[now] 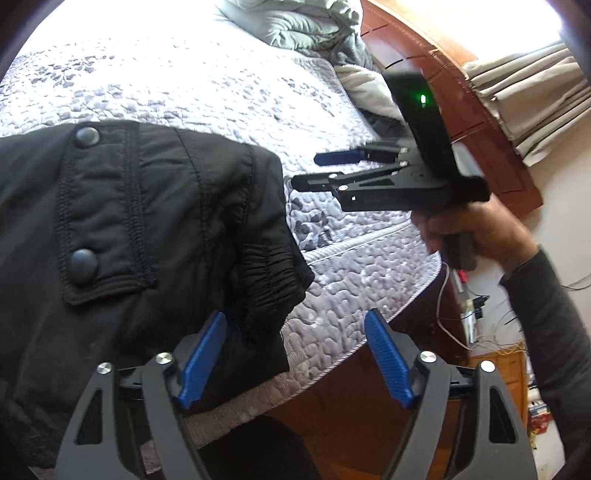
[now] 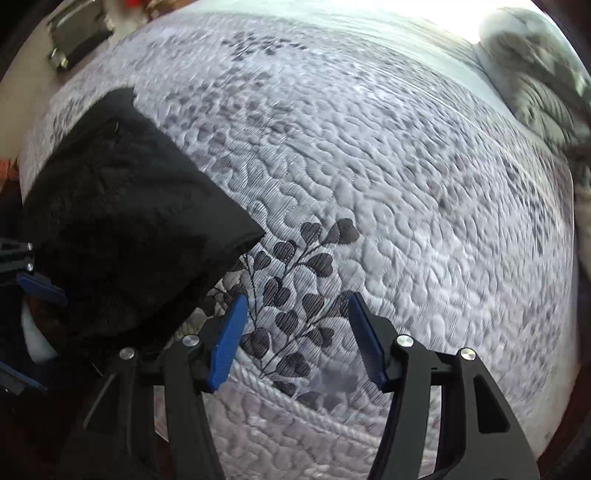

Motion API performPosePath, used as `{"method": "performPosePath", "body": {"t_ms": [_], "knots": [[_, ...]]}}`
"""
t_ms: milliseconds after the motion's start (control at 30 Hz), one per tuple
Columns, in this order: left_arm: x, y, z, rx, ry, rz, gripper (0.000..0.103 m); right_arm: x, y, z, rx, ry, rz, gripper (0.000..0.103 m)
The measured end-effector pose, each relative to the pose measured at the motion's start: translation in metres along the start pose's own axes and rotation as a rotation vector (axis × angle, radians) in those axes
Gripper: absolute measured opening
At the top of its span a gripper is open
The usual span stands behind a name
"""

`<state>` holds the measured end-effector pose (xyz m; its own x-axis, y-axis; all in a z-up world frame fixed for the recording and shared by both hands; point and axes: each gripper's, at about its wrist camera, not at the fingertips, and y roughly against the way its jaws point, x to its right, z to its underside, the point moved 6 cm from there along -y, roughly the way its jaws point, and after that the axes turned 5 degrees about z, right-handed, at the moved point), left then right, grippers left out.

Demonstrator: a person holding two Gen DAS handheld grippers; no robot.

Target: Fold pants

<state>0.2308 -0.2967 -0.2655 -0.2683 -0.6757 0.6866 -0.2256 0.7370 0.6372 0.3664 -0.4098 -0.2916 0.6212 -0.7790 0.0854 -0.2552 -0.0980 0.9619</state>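
Black pants lie folded in a thick bundle near the corner of the bed, a pocket flap with two snap buttons facing up. My left gripper is open at the bundle's right edge; its left pad sits over the cloth without pressing it. My right gripper, held in a hand, hovers open just right of the pants. In the right wrist view the right gripper stands open over bare quilt with nothing between its fingers, the pants to its left.
The quilted grey bedcover with a leaf pattern spreads beyond the pants. A bunched grey blanket lies at the far end. The bed's wooden frame, curtains and loose wires are off to the right, past the bed's edge.
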Motion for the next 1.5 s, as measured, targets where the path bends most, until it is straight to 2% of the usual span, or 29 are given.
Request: {"method": "performPosePath", "body": {"t_ms": [33,100,200,267,367,433,533,633,667,700,733,833,867,933,967,1000,1067,1133,1167,1233,1333,1433,1500], "knots": [[-0.002,0.017,0.0,0.028,0.004,0.027,0.083,0.004,0.01,0.006,0.033,-0.099,-0.034,0.05],[-0.013,0.05,-0.001,0.083,0.022,0.044,0.085,-0.01,0.031,0.015,0.116,-0.22,-0.158,0.041],[-0.046,0.098,-0.004,0.179,0.091,0.009,0.088,-0.056,0.051,0.015,0.228,-0.266,-0.32,0.037],[-0.074,0.121,-0.003,0.221,0.148,-0.039,0.088,-0.084,0.049,0.017,0.249,-0.291,-0.393,0.035],[-0.112,0.154,0.003,0.26,0.223,-0.102,0.088,-0.103,0.022,0.033,0.199,-0.319,-0.365,0.033],[-0.133,0.167,0.012,0.259,0.247,-0.146,0.088,-0.095,0.004,0.052,0.155,-0.382,-0.338,0.019],[-0.166,0.179,0.019,0.255,0.295,-0.187,0.088,-0.086,-0.001,0.07,0.129,-0.451,-0.339,0.018],[-0.184,0.184,0.023,0.261,0.313,-0.2,0.088,-0.079,0.026,0.065,0.205,-0.518,-0.346,0.044],[-0.189,0.186,0.024,0.265,0.319,-0.202,0.088,-0.076,0.029,0.064,0.21,-0.56,-0.358,0.062],[-0.191,0.185,0.027,0.266,0.327,-0.2,0.088,-0.074,0.026,0.064,0.203,-0.605,-0.354,0.071],[-0.195,0.186,0.028,0.265,0.339,-0.194,0.088,-0.072,0.02,0.065,0.186,-0.65,-0.351,0.071],[-0.203,0.184,0.027,0.273,0.375,-0.176,0.088,-0.072,0.003,0.066,0.186,-0.785,-0.496,0.071],[-0.205,0.184,0.029,0.273,0.381,-0.177,0.089,-0.074,-0.003,0.067,0.173,-0.801,-0.526,0.064],[-0.21,0.184,0.029,0.27,0.387,-0.181,0.089,-0.075,-0.011,0.072,0.155,-0.825,-0.493,0.034],[-0.211,0.184,0.029,0.268,0.388,-0.179,0.089,-0.073,-0.013,0.076,0.166,-0.855,-0.519,0.013],[-0.213,0.185,0.029,0.266,0.388,-0.179,0.089,-0.068,-0.014,0.081,0.175,-0.902,-0.556,0.006],[-0.215,0.185,0.028,0.262,0.385,-0.186,0.089,-0.065,-0.021,0.095,0.151,-0.956,-0.559,0.006],[-0.218,0.185,0.026,0.256,0.382,-0.185,0.089,-0.068,-0.018,0.093,0.136,-0.926,-0.537,0.008],[-0.218,0.186,0.025,0.257,0.378,-0.185,0.089,-0.068,-0.009,0.084,0.157,-0.887,-0.504,0.014],[-0.22,0.187,0.021,0.26,0.366,-0.191,0.089,-0.061,0.012,0.062,0.213,-0.814,-0.381,0.015],[-0.226,0.181,0.016,0.239,0.375,-0.193,0.091,-0.048,0.022,0.025,0.267,-0.786,-0.298,0.018],[-0.227,0.17,0.017,0.204,0.368,-0.208,0.091,-0.05,0.015,-0.01,0.3,-0.763,-0.392,0.018],[-0.227,0.166,0.018,0.194,0.375,-0.202,0.091,-0.05,-0.004,-0.026,0.261,-0.741,-0.411,0.015]]}}
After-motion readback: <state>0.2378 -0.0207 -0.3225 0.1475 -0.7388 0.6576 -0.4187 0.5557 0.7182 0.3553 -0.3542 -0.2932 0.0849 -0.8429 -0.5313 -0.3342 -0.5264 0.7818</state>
